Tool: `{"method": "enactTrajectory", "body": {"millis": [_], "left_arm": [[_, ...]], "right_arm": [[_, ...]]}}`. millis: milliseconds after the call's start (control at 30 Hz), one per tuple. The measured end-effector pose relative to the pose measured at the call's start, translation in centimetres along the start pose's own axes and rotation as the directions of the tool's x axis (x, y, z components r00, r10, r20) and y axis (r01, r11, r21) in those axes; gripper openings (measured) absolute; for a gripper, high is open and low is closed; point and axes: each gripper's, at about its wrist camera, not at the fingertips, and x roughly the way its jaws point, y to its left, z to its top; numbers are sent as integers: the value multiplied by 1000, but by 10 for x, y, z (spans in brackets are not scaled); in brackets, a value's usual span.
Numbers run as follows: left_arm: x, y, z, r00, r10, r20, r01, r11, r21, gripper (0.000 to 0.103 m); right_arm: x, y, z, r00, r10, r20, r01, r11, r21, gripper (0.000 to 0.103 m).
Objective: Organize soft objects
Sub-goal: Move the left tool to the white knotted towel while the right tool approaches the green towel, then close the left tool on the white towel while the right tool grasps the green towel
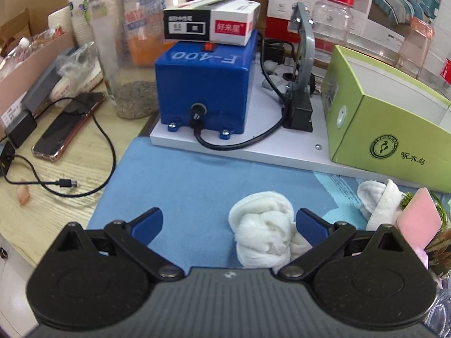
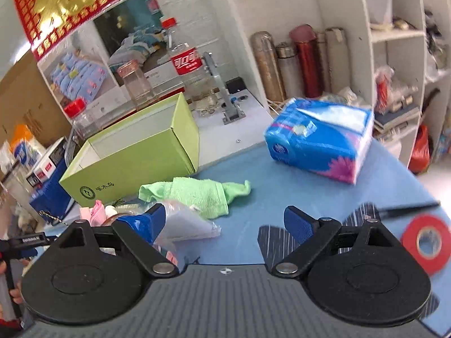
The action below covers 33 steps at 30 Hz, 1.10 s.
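A: Item one — left gripper point(image 1: 229, 221), lower centre of its view. State of the jaws?

B: Spread wide. A white bunched towel point(image 1: 260, 236) lies on the blue mat point(image 1: 183, 174) between the blue pads, touching the right-hand one and apart from the other.

A: Item two — right gripper point(image 2: 224, 221)?

B: Jaws spread as well, pinching nothing. A crumpled clear plastic bag point(image 2: 186, 221) sits just beside its left pad.

A: Soft goods elsewhere?

B: Green towel point(image 2: 197, 193), centre of the right view, lying in front of the open green box point(image 2: 132, 157). Blue tissue pack point(image 2: 320, 143), upper right, on the mat. A second white cloth point(image 1: 379, 200) at the right edge of the left view, beside a pink sponge point(image 1: 420, 218).

A: Sundries?

B: Red tape roll point(image 2: 427, 239), lower right; blue F-400 unit point(image 1: 204, 84), upper centre.
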Motion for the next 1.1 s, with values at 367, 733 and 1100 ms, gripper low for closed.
{"method": "enactTrajectory", "body": {"millis": [367, 733, 1100], "left_arm": [[-1, 16, 0, 1000, 19, -12, -19, 999, -45, 100], [-3, 8, -4, 1000, 1, -3, -1, 1000, -15, 100], [-17, 15, -8, 1000, -1, 22, 2, 1000, -24, 100]], "right_arm": [[162, 47, 31, 936, -114, -332, 39, 974, -222, 77], [70, -29, -11, 956, -201, -213, 209, 978, 14, 78], [-7, -27, -50, 965, -224, -134, 219, 975, -47, 78]]}}
